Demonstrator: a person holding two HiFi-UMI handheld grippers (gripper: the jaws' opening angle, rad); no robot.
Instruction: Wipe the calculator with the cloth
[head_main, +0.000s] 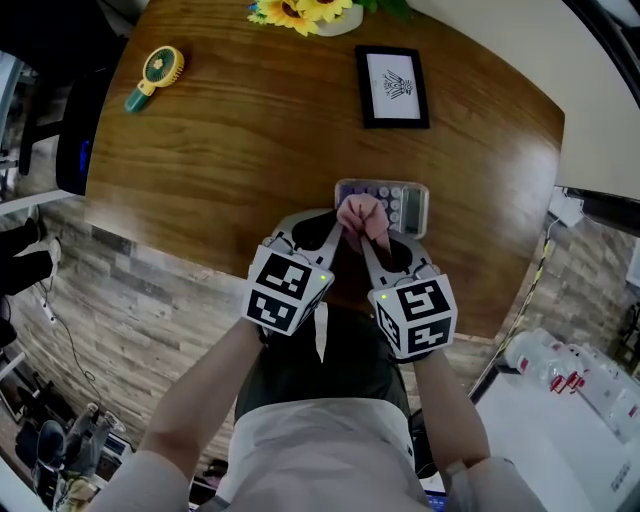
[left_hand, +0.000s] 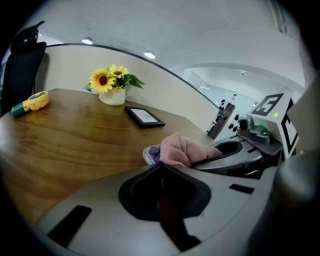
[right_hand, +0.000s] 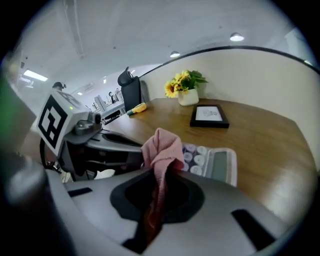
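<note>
Left claw (left_hand: 161, 166) pinching cloth (left_hand: 182, 150); right claw (right_hand: 162, 172) clamping same cloth, bunched over calculator (right_hand: 217, 165) lying at counter (head_main: 250, 150) 5 o'clock edge. Risk: both claws pulling apart, cloth slipping free; hard strokes shoving calculator off edge.

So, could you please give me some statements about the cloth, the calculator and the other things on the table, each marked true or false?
1. The right gripper holds the pink cloth between its fingers. True.
2. The calculator lies on the floor. False: it lies on the wooden table.
3. The sunflowers stand at the table's far edge. True.
4. The yellow fan touches the calculator. False: it lies far from it, near the far left corner.
</note>
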